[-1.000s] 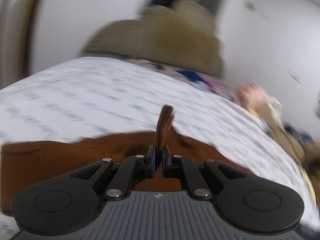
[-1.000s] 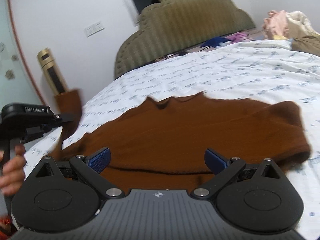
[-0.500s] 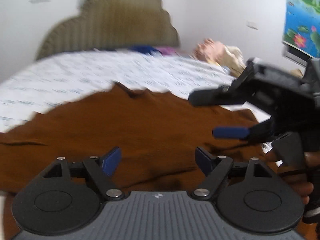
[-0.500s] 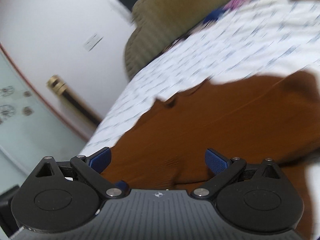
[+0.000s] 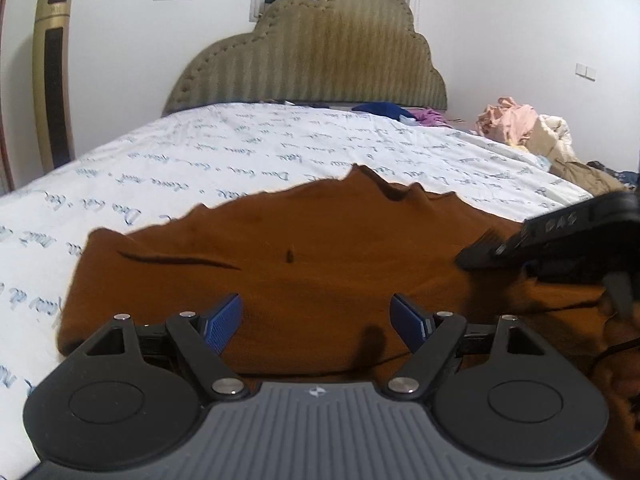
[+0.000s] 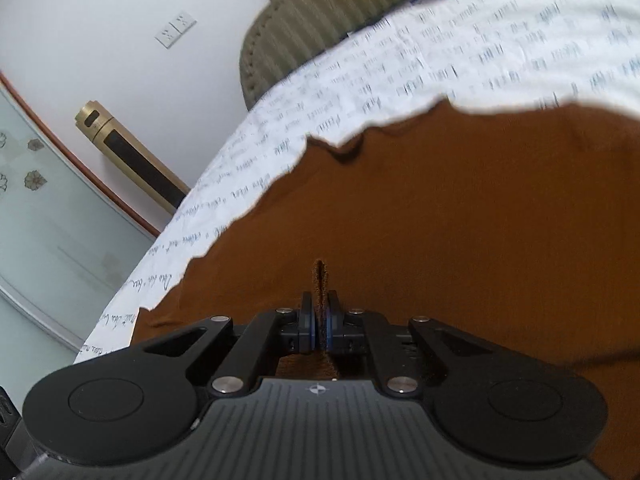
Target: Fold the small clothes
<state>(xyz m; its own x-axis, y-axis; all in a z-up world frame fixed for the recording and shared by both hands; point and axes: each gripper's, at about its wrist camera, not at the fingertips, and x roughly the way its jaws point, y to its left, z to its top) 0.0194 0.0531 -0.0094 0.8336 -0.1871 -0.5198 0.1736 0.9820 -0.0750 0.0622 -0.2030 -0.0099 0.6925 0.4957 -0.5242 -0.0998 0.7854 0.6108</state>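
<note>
Brown garment (image 5: 320, 248) lies spread on the printed bedsheet (image 5: 240, 152), far edge ragged, one crease. Left gripper (image 5: 316, 320) hovers over the near hem, jaws apart, empty.

Right wrist view: right gripper (image 6: 319, 330) pinches a fabric ridge. Likely mid-fold; next, lift and carry it across.

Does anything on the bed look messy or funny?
Yes. Crumpled clothes are heaped at the bed's far right edge, unfolded. The brown garment lies mostly flat, but its far hem is wavy and one crease crosses its left side.
</note>
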